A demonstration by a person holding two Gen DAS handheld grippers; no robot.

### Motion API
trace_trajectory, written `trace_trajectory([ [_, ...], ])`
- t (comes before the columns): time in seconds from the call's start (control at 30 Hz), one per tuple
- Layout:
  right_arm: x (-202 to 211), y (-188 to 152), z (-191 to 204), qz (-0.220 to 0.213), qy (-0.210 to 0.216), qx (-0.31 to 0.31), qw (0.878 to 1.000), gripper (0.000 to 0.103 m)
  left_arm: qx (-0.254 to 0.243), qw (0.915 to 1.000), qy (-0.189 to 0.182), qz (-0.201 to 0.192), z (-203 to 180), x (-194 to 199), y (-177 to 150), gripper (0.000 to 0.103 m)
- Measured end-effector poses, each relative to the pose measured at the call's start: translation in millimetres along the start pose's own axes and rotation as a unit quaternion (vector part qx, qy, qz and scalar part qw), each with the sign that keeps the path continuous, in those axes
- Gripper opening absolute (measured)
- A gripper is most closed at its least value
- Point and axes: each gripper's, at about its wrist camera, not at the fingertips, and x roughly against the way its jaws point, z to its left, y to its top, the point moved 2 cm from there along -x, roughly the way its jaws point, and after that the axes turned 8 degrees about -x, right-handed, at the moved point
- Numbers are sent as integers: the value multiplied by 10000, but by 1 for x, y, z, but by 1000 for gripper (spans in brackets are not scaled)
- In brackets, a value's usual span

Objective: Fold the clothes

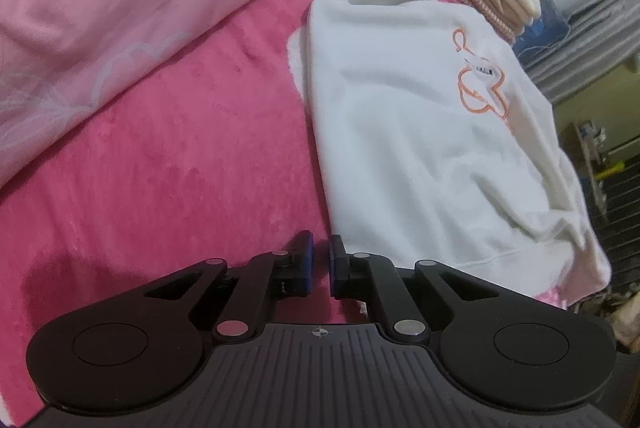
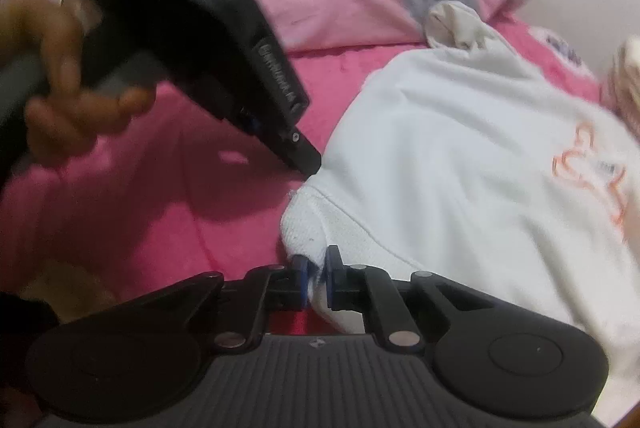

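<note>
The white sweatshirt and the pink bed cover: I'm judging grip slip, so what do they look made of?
White sweatshirt: looks like thick, matte cotton-type fleece knit, with a ribbed hem at the right gripper. Pink bed cover: looks like plush synthetic fleece; its short nap shows light and dark brush marks. Fibre content cannot be told.

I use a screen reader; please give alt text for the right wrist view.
The right gripper pinches the ribbed hem corner of a white sweatshirt lying on a pink blanket. The hand-held left gripper touches the same edge.
</note>
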Motion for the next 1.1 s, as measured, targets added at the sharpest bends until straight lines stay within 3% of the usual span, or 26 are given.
trace_trajectory([
  [0.13, 16, 3, 2, 10, 240, -171, 9996, 7, 188, 9996, -190, -71, 7, 6, 2, 18],
  [0.5, 37, -3, 32, 357, 770, 105, 9963, 8, 165, 9995, -189, -171, 13, 13, 6, 19],
  [0.8, 24, 10, 43, 261, 1134, -189, 9930, 8, -114, 9994, 88, -300, 6, 14, 15, 19],
  [1.0, -8, 0, 51, 577, 1037, -195, 9927, 9, -487, 9973, 395, -375, -2, 12, 14, 19],
  [1.1, -14, -2, 46, 723, 1112, -580, 9895, 20, -732, 9949, 552, -430, -7, 13, 13, 19],
])
